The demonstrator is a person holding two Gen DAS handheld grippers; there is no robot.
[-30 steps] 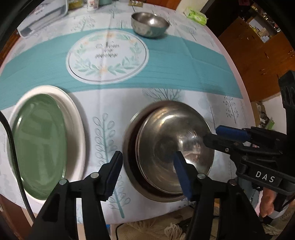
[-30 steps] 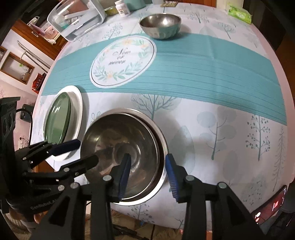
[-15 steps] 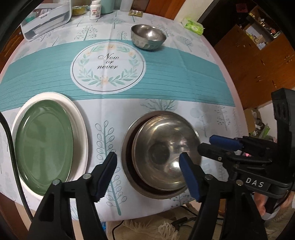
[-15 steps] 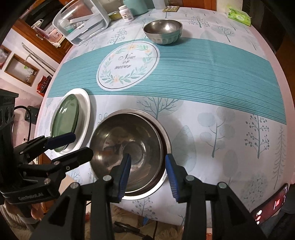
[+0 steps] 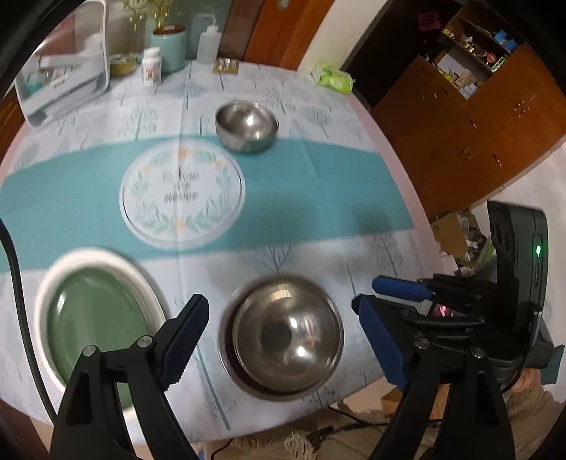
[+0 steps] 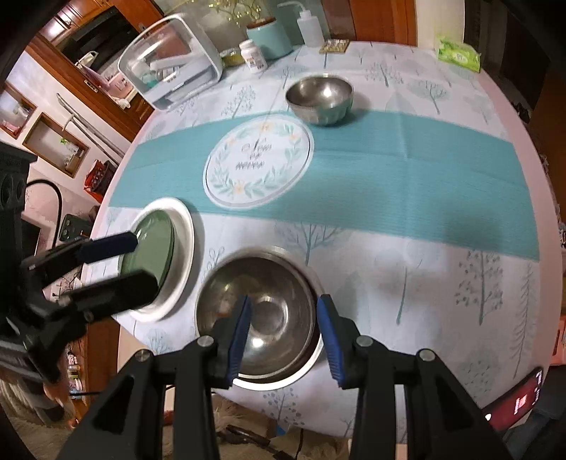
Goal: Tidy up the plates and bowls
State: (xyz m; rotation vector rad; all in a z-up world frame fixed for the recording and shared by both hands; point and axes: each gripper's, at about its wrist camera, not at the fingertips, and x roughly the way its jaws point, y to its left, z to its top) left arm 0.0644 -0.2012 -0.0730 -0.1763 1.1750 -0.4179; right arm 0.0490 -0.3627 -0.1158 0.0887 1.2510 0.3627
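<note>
A steel bowl sits nested in a wider steel bowl near the table's front edge. Left of it a green plate lies on a white plate. A smaller steel bowl stands alone at the far side. My left gripper hovers above the nested bowls, its jaws opening wide with nothing between them. My right gripper also hangs above the bowls, open and empty.
At the table's far edge stand a clear lidded container, a pill bottle, a teal jar, a squeeze bottle and a green wipes packet. A phone lies at the front right.
Both grippers have risen away from the nested bowls, which now look smaller. The left jaws have spread wider. The right jaws kept the same gap.
</note>
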